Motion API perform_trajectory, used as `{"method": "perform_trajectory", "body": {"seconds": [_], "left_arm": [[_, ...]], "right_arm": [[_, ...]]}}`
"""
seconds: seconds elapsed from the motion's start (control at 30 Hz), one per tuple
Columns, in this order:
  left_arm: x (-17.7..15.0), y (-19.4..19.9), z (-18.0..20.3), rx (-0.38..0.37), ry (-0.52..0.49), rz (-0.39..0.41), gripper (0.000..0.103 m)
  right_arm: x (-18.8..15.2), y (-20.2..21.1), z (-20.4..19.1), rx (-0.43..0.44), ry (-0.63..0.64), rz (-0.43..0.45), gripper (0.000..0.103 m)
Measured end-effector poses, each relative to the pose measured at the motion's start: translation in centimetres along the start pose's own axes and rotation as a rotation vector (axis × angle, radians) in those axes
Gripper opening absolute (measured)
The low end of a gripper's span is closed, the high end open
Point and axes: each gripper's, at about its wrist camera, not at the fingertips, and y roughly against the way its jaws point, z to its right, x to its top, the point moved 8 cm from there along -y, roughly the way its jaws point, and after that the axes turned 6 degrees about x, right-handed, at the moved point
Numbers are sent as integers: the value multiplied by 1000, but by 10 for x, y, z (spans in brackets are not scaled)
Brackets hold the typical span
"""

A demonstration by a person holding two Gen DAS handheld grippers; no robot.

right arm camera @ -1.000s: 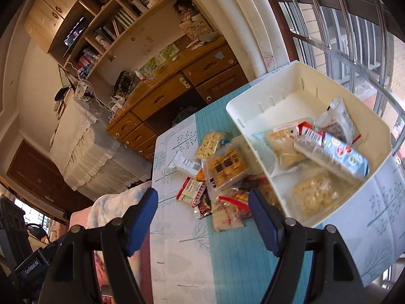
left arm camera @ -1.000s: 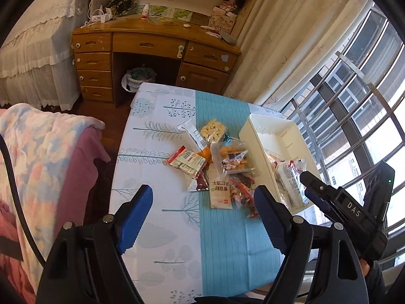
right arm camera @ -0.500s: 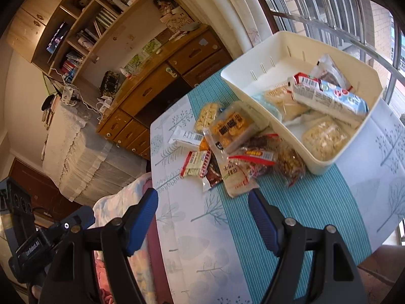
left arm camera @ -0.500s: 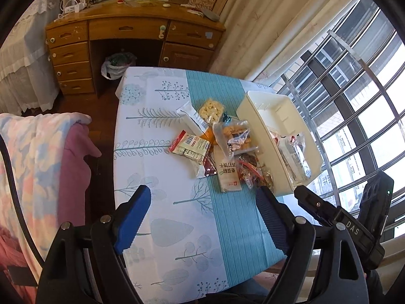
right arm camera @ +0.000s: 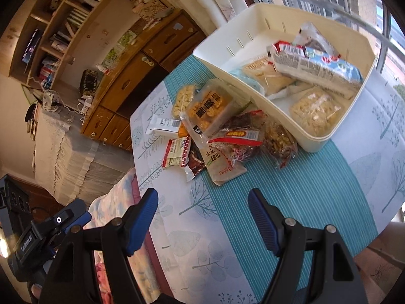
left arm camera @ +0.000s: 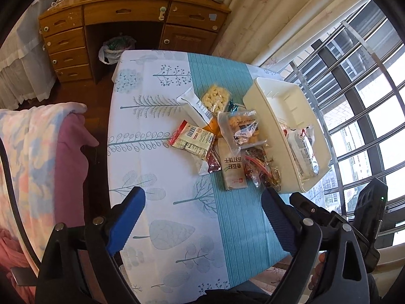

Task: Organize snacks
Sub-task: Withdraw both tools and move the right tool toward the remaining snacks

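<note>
The left tongs (left arm camera: pixel 202 210) hang above the desk (left arm camera: pixel 162 177) with jaws opening and nothing between them. Ahead of them, just beyond the tips, lies a heap of snack packets (left arm camera: pixel 222 136) on the teal stripe; the cream bin (left arm camera: pixel 276 101) sits ahead and to their right, touching the heap, with several packets inside. The right tongs (right arm camera: pixel 202 207) are spread apart and empty too, over bare cloth; the heap (right arm camera: pixel 215 131) lies straight ahead of them, the bin (right arm camera: pixel 316 136) ahead to the right.
</note>
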Motion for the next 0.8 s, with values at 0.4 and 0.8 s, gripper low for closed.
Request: {"method": "perform_trajectory", "body": {"seconds": [0.4,0.8], "left_arm": [[24,-60,10,34,-33,-89,93],[44,-149,15,90,-105,-141,93]], "right_arm": [[1,-26,24,-33,-66,-51,74],[11,-36,75,-148,-147,104,74]]}}
